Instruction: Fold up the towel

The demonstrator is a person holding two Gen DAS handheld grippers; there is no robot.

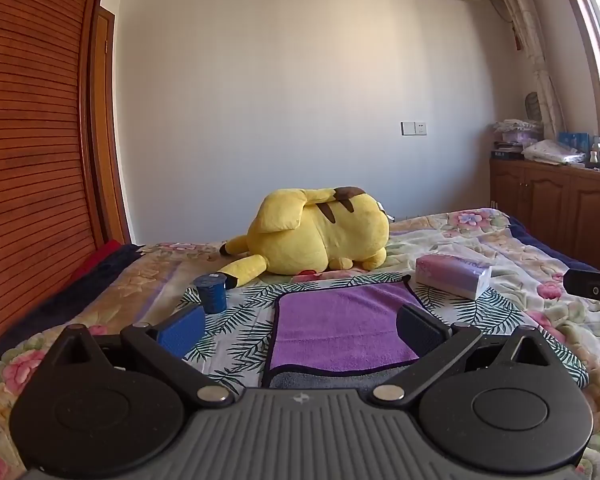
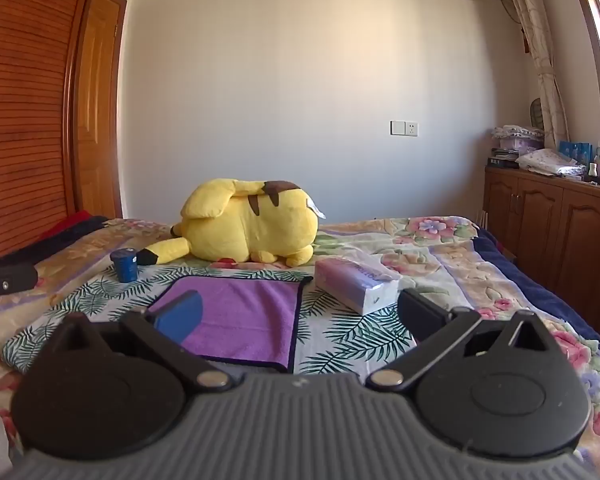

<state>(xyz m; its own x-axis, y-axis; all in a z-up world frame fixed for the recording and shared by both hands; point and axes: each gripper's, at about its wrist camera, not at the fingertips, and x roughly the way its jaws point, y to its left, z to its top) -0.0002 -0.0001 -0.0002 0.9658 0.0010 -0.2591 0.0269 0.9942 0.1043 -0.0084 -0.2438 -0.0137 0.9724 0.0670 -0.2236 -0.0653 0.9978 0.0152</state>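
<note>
A purple towel (image 1: 340,326) with a dark border lies folded flat on the bed, a grey layer showing at its near edge. It also shows in the right wrist view (image 2: 240,316). My left gripper (image 1: 300,330) is open and empty, hovering above the towel's near part. My right gripper (image 2: 298,320) is open and empty, above the towel's right edge. The right gripper's body shows at the right edge of the left wrist view (image 1: 596,288); the left gripper's body shows at the left edge of the right wrist view (image 2: 4,280).
A yellow plush toy (image 1: 320,232) lies behind the towel. A blue cup (image 1: 211,292) stands left of it, a tissue pack (image 1: 454,274) right. The bed has a floral quilt (image 1: 520,240). Wooden cabinets (image 2: 560,232) stand right, a wardrobe (image 1: 28,140) left.
</note>
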